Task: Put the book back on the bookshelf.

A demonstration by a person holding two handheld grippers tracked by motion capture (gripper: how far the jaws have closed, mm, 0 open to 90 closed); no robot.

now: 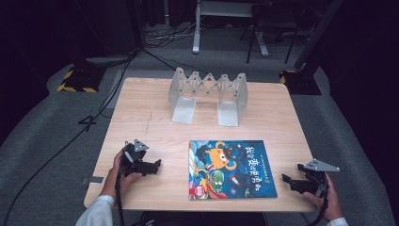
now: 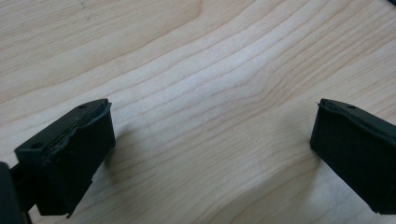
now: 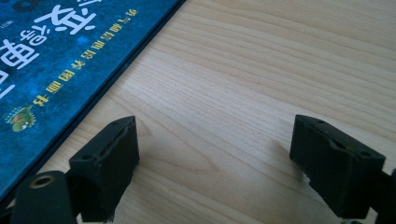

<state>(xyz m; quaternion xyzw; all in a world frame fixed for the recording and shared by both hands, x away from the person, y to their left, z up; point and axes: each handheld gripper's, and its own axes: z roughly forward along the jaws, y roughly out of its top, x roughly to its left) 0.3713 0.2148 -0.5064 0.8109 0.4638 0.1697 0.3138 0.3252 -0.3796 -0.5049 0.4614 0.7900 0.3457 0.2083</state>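
1. picture book [image 1: 231, 168] lies flat at lower centre of the high view, long axis across the frame
2. right gripper [image 1: 288, 180], jaws wide and empty, sits just beside the book's right edge, nearer than the left
3. left gripper [image 1: 157, 164], jaws wide, empty, lower left, apart from the book

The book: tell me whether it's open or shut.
Shut. The book lies flat on the table with its blue front cover up, no inside pages showing.
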